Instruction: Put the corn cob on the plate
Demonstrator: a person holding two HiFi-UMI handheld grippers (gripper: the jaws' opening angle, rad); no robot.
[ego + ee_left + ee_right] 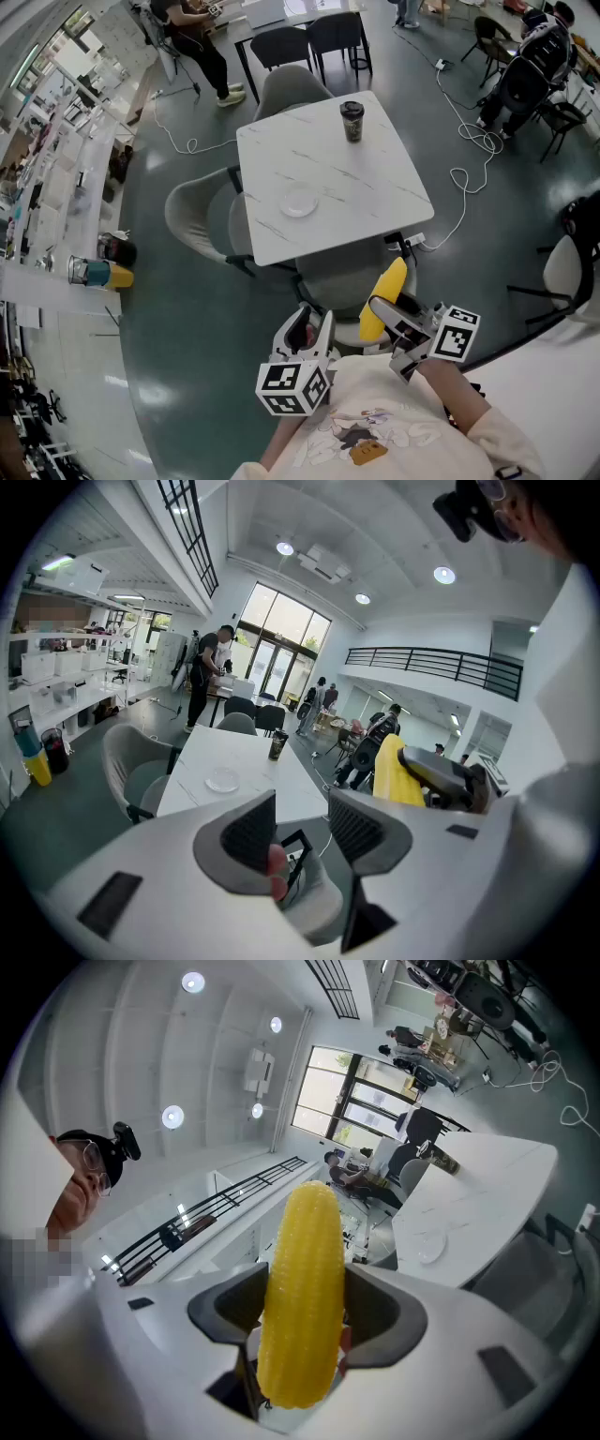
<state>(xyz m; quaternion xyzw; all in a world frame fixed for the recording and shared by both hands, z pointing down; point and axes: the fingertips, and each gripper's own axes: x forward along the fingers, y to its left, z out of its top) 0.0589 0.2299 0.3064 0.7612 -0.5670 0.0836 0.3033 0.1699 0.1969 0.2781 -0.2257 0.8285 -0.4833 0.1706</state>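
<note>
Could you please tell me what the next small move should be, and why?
Probably carry the right gripper forward toward the plate. It is shut on the corn cob but hangs short of the near edge of the table, where the plate sits empty.

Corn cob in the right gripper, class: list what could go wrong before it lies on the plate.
1. The right gripper holds the corn cob near one end, most of it jutting past the jaws; it may pivot or slip.
2. The plate looks small; the round cob may roll off.
3. A chair stands at the near edge of the table, hindering the reach.
</note>
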